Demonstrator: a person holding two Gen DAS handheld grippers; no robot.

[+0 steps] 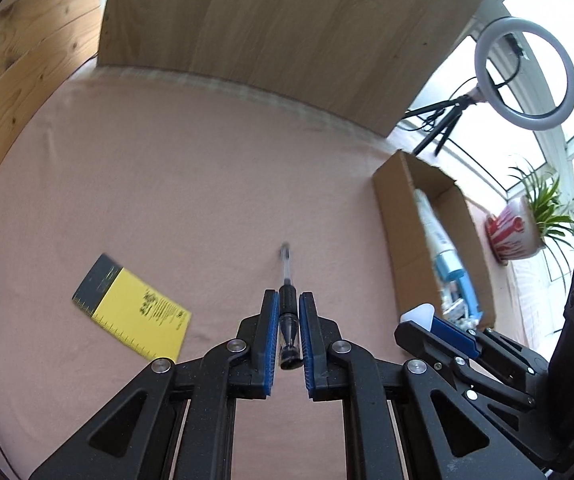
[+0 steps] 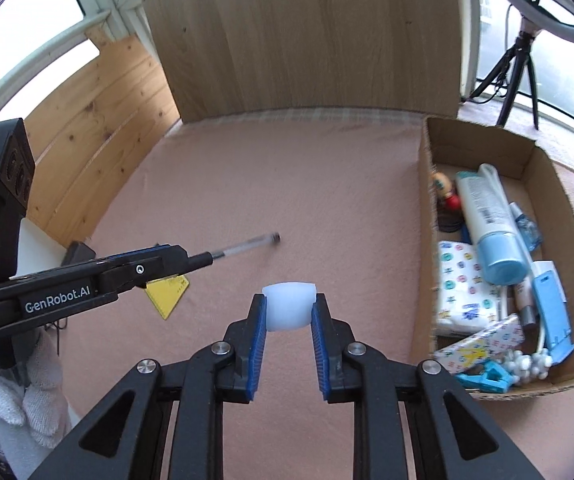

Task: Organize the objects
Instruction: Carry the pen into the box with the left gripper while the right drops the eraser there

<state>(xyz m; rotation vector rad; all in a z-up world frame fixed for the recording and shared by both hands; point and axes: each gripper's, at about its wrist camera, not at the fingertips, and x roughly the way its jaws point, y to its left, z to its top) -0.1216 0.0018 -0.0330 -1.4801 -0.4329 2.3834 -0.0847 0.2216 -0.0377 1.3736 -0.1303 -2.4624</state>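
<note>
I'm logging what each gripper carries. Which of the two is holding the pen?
The left gripper: its blue pads clamp the clear pen by its black grip end. The right gripper instead holds a white rounded block.

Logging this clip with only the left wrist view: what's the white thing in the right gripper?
Observer: A rounded white piece, clamped between the right gripper's blue pads.
Operator: How full is the box?
Observer: The near half is crowded with tissue packs, a blue clip and beads. The far corner is bare.
Operator: What holds the left gripper with the pen?
Observer: A white-gloved hand, low at the left edge.
</note>
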